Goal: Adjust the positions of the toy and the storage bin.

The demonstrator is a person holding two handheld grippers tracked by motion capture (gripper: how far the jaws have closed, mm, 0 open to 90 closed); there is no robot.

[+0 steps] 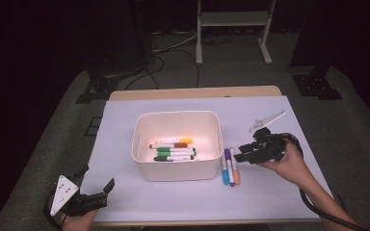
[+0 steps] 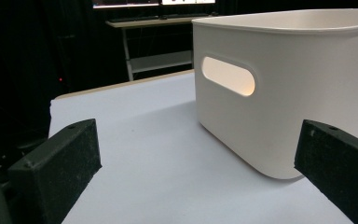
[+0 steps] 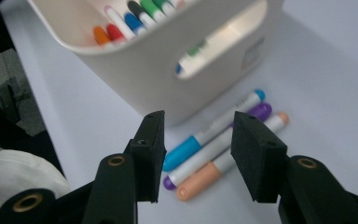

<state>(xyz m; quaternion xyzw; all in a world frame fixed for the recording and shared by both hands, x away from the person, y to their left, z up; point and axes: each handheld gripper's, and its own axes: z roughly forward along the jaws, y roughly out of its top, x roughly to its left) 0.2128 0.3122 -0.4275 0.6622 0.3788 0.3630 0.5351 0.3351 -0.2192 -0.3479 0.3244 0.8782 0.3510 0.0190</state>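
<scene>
Overhead, the high view shows a white bin (image 1: 177,144) in the middle of a pale table sheet (image 1: 270,192), with about five markers (image 1: 174,149) lying inside it: an orange-capped one, a red one, two green and a black, though their small size makes the count unsure. Just beside the bin's right wall lie three more, a blue marker (image 1: 224,169), a purple marker (image 1: 229,166) and an orange marker (image 1: 235,169), side by side. The right gripper (image 1: 241,155) hovers just right of these three with jaws apart, gripping nothing; the left gripper (image 1: 98,184) sits well off the bin's near-left corner, jaws also spread and empty. From the left gripper view, both jaws stand wide, framing the bin's side wall and its oval handle slot (image 2: 228,75); the bin's right end is cut off. From the right gripper view, the parted jaws frame the three loose markers lying close to the bin; a pale label (image 3: 252,54) on the bin wall is too blurred to read, as is the print on the marker barrels.
</scene>
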